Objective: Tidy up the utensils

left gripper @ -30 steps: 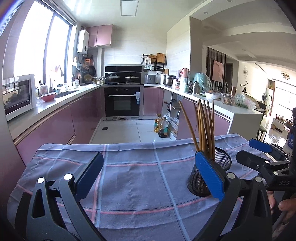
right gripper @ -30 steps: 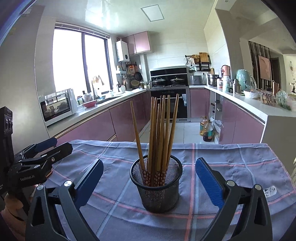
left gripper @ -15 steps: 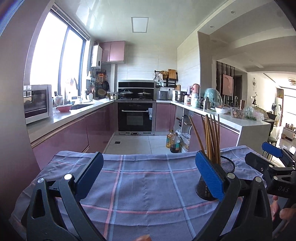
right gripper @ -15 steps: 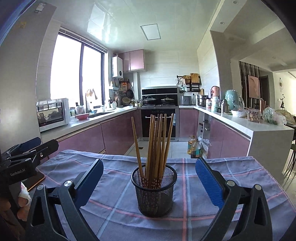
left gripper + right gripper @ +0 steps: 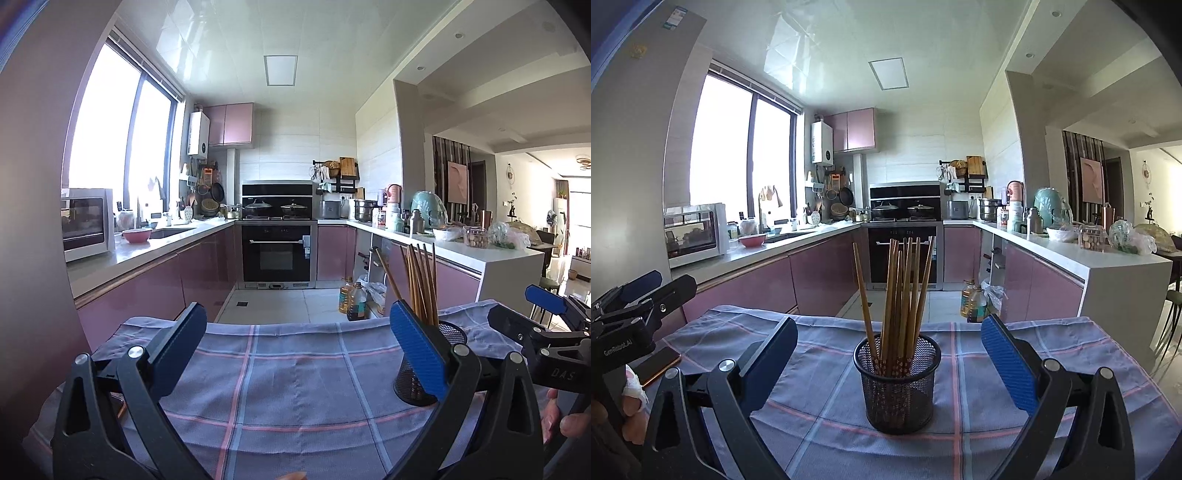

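A black mesh holder (image 5: pixel 897 384) stands upright on the table, which is covered by a blue-grey checked cloth (image 5: pixel 990 373) with pink and pale lines. A bundle of wooden chopsticks (image 5: pixel 901 291) stands in the holder, tips down, most of them nearly upright and close together; one leans away toward 11 o'clock and another tilts toward 1 o'clock.

In the right wrist view the right gripper (image 5: pixel 889 360) points straight at the holder, with its jaws spread wide and nothing between the blue pads; the holder sits centred in the gap, apart from both pads. At 9 o'clock in that view the left gripper (image 5: pixel 639 295) shows from the side, held by a hand (image 5: pixel 631 402) with a white wrap on one finger. A dark phone-like slab (image 5: pixel 659 363) lies on the cloth just beside it.

In the left wrist view the left gripper (image 5: pixel 298 350) has its jaws wide apart and holds nothing; only bare cloth lies between them. The holder is at about 3 o'clock there, partly behind the right-hand blue pad. Farther toward 3 o'clock the right gripper shows, with fingertips of the person's other hand (image 5: pixel 565 419) under it.

Beyond the table runs a kitchen with pink cabinets (image 5: pixel 207 269), a black oven (image 5: pixel 279 254) and a white microwave (image 5: pixel 86 221).
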Demonstrator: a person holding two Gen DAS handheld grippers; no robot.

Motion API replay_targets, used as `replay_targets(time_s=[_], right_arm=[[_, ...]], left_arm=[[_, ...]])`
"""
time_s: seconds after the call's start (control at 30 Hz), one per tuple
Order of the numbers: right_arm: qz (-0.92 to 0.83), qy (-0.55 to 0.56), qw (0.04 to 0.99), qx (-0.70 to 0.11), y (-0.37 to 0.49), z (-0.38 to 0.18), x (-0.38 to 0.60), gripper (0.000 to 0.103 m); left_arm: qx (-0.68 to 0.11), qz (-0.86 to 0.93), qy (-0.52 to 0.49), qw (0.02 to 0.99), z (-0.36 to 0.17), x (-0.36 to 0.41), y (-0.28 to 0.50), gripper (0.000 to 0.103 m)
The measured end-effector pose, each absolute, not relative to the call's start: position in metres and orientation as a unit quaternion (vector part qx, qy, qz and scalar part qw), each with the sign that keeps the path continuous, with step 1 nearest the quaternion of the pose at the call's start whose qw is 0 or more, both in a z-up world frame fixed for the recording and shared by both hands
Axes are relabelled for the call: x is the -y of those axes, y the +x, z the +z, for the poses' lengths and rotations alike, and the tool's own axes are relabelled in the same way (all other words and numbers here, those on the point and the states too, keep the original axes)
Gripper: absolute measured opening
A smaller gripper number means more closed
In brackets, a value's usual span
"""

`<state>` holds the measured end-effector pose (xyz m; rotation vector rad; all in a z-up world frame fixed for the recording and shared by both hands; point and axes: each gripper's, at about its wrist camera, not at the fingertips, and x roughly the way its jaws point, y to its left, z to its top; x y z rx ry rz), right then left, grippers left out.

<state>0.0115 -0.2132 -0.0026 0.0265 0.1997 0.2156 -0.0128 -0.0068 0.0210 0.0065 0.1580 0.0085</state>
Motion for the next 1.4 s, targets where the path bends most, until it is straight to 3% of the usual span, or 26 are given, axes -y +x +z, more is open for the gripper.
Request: replay_targets(time_s=[1.4], right_arm=[[0.103, 0.012, 0.991, -0.083, -0.001, 0.003, 0.209, 0.096]], left_arm=[[-0.064, 0.002, 0.0, 0.998, 0.022, 0.004, -0.028, 0.098]])
